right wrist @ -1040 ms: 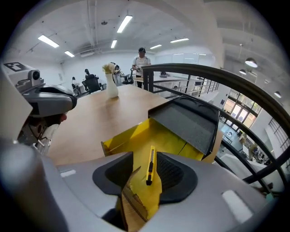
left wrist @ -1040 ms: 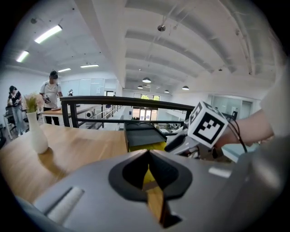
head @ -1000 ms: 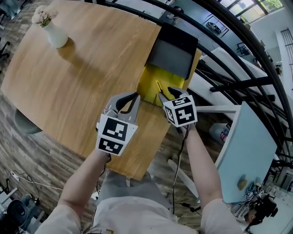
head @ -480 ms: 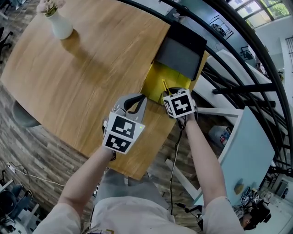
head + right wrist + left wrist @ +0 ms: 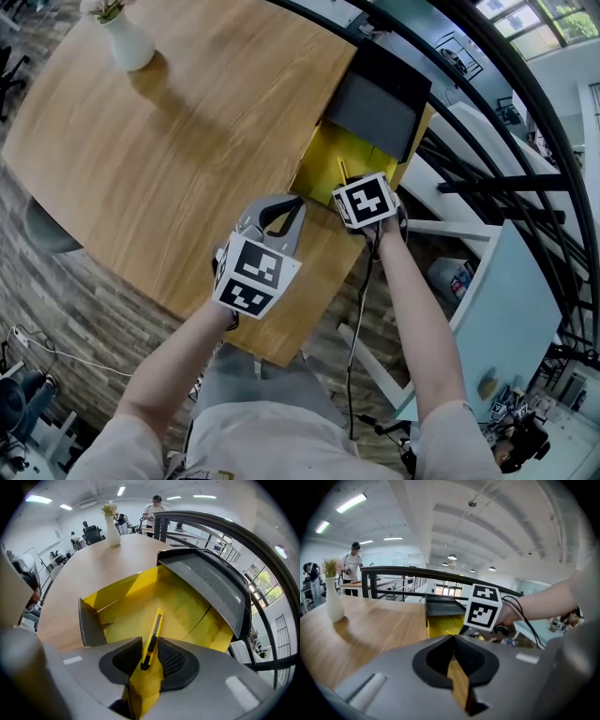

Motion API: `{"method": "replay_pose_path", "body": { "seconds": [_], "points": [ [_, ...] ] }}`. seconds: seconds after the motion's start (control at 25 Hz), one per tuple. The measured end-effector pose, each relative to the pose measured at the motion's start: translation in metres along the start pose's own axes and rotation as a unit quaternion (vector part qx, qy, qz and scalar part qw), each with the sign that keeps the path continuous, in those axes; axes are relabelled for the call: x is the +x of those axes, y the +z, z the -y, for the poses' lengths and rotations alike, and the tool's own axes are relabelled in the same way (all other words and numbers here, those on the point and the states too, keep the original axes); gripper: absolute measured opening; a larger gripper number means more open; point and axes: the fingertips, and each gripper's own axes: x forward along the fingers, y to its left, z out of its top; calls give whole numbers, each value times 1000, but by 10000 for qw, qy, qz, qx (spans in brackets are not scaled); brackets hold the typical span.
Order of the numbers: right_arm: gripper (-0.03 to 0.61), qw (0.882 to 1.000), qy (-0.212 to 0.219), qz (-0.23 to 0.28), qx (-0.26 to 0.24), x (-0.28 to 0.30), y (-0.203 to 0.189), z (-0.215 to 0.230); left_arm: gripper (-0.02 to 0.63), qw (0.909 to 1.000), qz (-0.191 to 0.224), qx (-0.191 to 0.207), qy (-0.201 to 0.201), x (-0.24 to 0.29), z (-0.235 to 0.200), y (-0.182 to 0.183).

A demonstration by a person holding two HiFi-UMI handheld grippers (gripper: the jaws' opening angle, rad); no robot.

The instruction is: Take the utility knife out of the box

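A yellow box [image 5: 322, 161] with a raised dark lid [image 5: 380, 103] stands at the table's far right edge. A yellow utility knife [image 5: 154, 630] with a black slider leans inside it, and its thin tip shows above the marker cube [image 5: 364, 201]. My right gripper [image 5: 149, 654] points steeply down into the box with the knife's lower end between its pads. Both pads touch it and the jaws are opening slightly. My left gripper [image 5: 298, 202] hovers over the table just left of the box, shut on nothing. In the left gripper view the box [image 5: 443, 625] is ahead.
A white vase [image 5: 127, 42] with flowers stands at the table's far left corner. A black railing [image 5: 487, 178] runs right behind the box, with a drop beyond it. The table's near edge [image 5: 281, 352] is close to my arms. People stand far off [image 5: 350, 562].
My right gripper has tipped downward and sunk into the box over the knife, so its cube now hides its jaws from above. My left gripper has sunk a little toward the table.
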Motion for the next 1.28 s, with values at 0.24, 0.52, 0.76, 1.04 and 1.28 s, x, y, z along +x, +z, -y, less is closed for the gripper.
{"method": "replay_pose_path", "body": {
  "seconds": [0.24, 0.52, 0.76, 1.04, 1.28],
  "points": [
    [55, 9999, 7, 7, -133, -2, 0, 0, 3, 10000, 4, 4, -5, -5, 1, -1],
    [53, 9984, 8, 555, 142, -21, 3, 0, 2, 9999, 80, 61, 105, -24, -4, 7],
    [54, 9929, 63, 1109, 435, -72, 13, -5, 3, 9994, 198, 95, 256, -43, -4, 24],
    [54, 9816, -237, 1843, 432, -157, 22, -13, 3, 9983, 487, 55, 301, -87, 7, 54],
    [54, 9596, -519, 2758, 187, -241, 32, -31, 3, 9956, 828, 248, 366, -131, 22, 88]
  ]
}}
